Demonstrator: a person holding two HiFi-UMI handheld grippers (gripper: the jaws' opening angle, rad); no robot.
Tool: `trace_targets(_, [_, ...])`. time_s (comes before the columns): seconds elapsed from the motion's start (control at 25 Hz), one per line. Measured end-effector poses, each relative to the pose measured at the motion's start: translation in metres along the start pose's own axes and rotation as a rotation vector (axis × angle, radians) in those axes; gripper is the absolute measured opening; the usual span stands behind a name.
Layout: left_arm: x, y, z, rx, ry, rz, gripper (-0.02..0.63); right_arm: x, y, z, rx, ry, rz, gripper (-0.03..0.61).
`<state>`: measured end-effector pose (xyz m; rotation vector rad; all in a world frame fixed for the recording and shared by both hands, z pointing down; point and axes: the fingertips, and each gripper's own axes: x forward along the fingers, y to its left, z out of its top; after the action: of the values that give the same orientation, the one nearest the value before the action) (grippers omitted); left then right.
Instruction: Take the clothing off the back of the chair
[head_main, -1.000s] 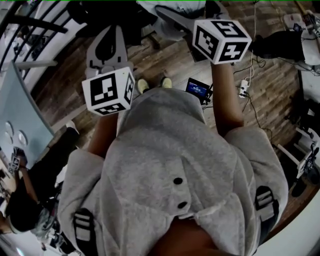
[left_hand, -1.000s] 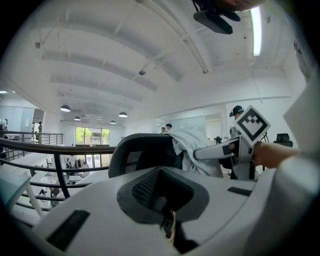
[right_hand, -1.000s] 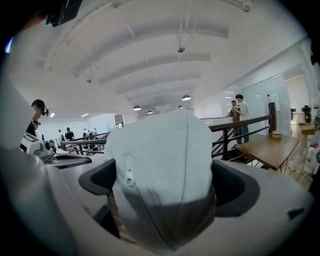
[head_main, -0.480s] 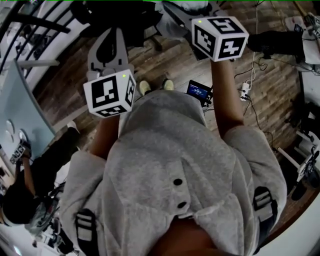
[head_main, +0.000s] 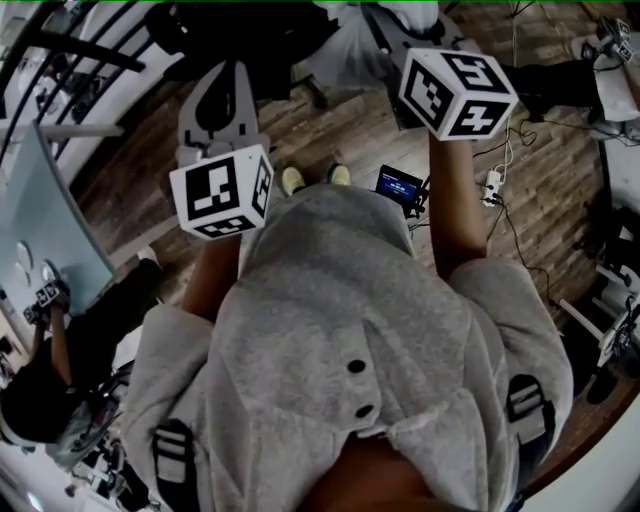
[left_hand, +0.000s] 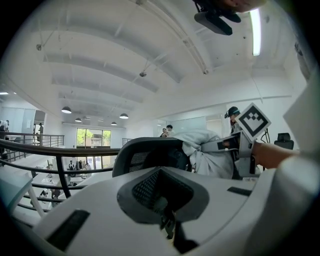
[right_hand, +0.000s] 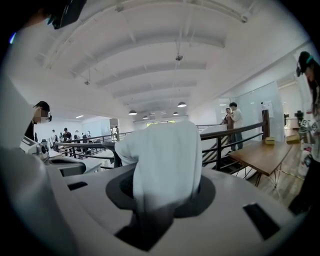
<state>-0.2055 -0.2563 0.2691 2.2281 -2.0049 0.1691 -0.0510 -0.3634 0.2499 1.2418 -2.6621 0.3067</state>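
Observation:
A pale grey garment (left_hand: 210, 152) hangs over the back of a dark mesh chair (left_hand: 145, 152). In the right gripper view a bunched fold of this garment (right_hand: 162, 150) runs down between the jaws of my right gripper (right_hand: 160, 202). Those jaws are closing and pinch the cloth. The left gripper view shows my right gripper (left_hand: 225, 146) at the garment's right side, its marker cube above it. My left gripper (head_main: 228, 70) hovers to the left of the chair, short of it. Its tips meet with nothing between them.
A dark metal railing (right_hand: 235, 132) runs behind the chair, and a wooden table (right_hand: 260, 155) stands at the right. On the wooden floor lie a power strip with cables (head_main: 490, 180) and a small lit screen (head_main: 398, 183). People stand in the background.
My right gripper's cube has shifted right and tilted, and the light cloth at the chair has bunched up beside it. The left gripper has kept still.

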Motion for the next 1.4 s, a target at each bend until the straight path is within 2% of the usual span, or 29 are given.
trace_targets(0.32, [-0.003,0.001,-0.001,0.005,-0.006,-0.025,0.006,-0.012,-0.017,0.005,0.025,-0.054,-0.113,0.137])
trace_targets(0.96, [0.003,-0.045,0.003,0.028,-0.014,-0.134,0.006,-0.080,-0.070,0.010,0.086,-0.136,-0.307,0.137])
trace_targets(1.4, [0.017,-0.079,0.002,0.049,-0.016,-0.197,0.006,-0.117,-0.108,0.005,0.112,-0.168,-0.399,0.137])
